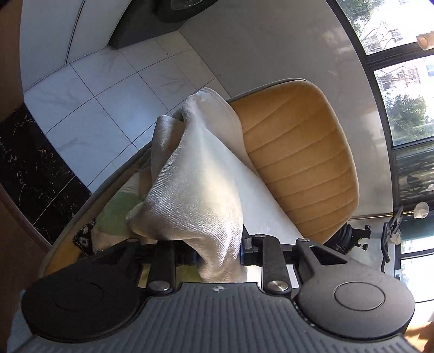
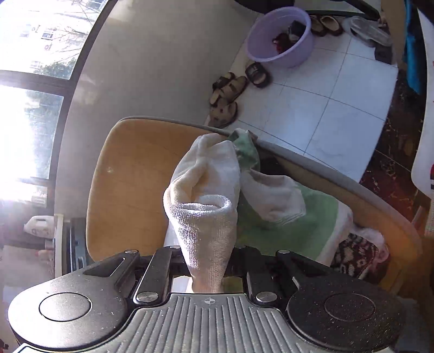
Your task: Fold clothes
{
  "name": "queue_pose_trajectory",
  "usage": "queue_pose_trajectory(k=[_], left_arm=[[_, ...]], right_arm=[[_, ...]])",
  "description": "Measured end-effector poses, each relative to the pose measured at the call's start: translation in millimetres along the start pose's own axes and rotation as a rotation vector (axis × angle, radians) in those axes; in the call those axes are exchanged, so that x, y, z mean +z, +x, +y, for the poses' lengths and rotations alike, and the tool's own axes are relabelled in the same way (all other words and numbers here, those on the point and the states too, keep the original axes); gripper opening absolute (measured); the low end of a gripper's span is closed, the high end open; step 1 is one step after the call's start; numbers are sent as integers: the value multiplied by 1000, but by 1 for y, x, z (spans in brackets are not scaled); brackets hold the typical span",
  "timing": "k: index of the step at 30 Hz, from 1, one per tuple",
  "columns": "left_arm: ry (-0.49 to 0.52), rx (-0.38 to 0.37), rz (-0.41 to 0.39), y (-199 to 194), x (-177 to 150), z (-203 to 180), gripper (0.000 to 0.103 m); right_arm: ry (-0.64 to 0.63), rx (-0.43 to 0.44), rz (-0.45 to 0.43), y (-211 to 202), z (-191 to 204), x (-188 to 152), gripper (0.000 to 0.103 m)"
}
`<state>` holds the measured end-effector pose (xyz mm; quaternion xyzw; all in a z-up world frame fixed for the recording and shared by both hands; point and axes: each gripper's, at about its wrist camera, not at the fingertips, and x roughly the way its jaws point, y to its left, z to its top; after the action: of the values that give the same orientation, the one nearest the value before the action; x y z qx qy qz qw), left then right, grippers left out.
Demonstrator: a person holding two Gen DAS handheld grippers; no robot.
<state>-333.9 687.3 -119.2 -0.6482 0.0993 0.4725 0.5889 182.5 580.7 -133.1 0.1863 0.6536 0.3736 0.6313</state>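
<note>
Clamping one white sock point(image 1: 195, 184), both grippers point(image 1: 217, 249) point(image 2: 208, 260); long axis seemingly pointing away.

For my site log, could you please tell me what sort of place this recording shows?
Most likely a home, perhaps a sunroom or balcony area: slippers lie on the tiled floor beside a purple wash basin, and laundry is heaped on a tan upholstered chair by big windows.

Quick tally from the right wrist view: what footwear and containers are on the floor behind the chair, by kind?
Brown sandals: 3
Dark slide sandal: 1
Tan slippers: 2
Grey slippers: 2, as far as I can tell
Purple basin: 1
Total: 9
</note>
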Motion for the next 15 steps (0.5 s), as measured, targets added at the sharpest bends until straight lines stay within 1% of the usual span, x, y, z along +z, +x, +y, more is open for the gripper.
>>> queue_pose_trajectory(k=[2,4,5,6,8,9,11,12,13,15], left_arm=[[-10,40,37,10,-4,13,29],[-15,67,74,16,-11,26,36],[-20,67,81,17,-12,30,40],[-24,62,87,16,-12,32,49],[-5,59,108,13,-8,31,51],[15,62,120,11,-6,29,53],[84,88,130,1,-2,23,54],[120,102,134,-3,0,19,57],[165,129,124,-9,1,15,59],[273,207,68,-21,-1,6,65]], right_arm=[[10,-9,2,0,-7,-3,14],[31,-28,6,1,-17,-8,18],[63,-40,4,0,-25,-9,26],[101,-38,-4,-2,-32,-9,34],[180,-24,-22,-7,-47,-11,39],[207,-14,-26,-9,-52,-11,41],[201,-29,-33,-12,-48,-6,45],[195,-40,-36,-14,-45,-3,46],[188,-50,-39,-15,-43,0,47],[168,-86,-59,-20,-36,5,54]])
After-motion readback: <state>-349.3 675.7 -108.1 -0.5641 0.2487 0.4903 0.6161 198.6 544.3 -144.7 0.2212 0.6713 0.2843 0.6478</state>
